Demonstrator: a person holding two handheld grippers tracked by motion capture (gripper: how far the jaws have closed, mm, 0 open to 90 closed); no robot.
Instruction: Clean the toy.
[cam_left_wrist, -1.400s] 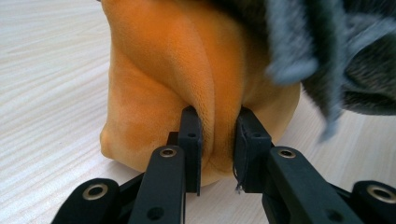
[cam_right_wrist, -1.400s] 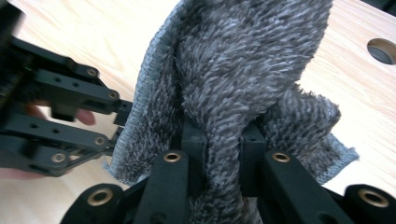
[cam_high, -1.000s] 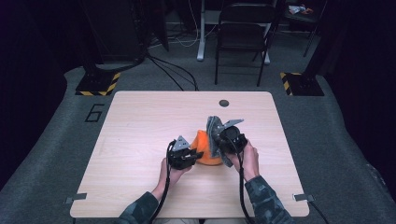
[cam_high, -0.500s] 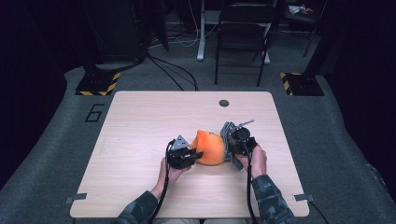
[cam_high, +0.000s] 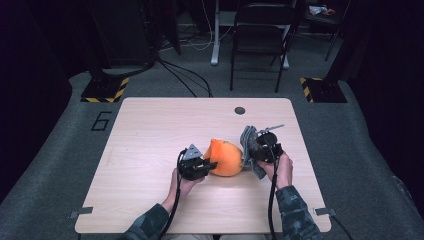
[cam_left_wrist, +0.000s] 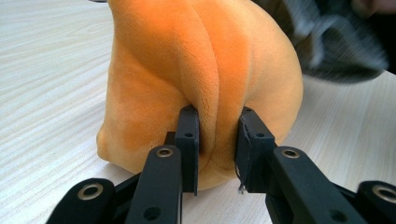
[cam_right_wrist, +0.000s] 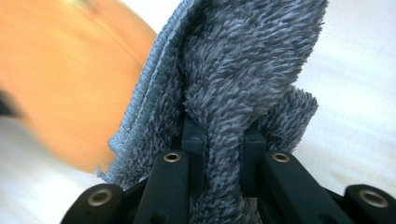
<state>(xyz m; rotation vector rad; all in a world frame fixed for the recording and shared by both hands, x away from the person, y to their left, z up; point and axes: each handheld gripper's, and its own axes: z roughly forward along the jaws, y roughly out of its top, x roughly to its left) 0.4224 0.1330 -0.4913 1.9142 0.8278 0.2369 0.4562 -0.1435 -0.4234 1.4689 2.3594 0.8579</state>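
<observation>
While both hands rest on the table (cam_high: 150, 130):
Left gripper (cam_high: 209, 165): clenched on a fold of the orange plush (cam_high: 226, 157).
Right gripper (cam_high: 248, 147): pinching the grey cloth (cam_high: 247, 142).
Plush: table centre-right, cloth touching it at 3 o'clock, left gripper at 9.

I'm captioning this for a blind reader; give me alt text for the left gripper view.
Two black jaws of the left gripper pinch a fold of a soft orange plush toy resting on a pale wooden table. A grey fluffy cloth lies behind it.

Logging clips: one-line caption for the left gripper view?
Left gripper pinching a fold of the orange plush toy on the table.
</observation>
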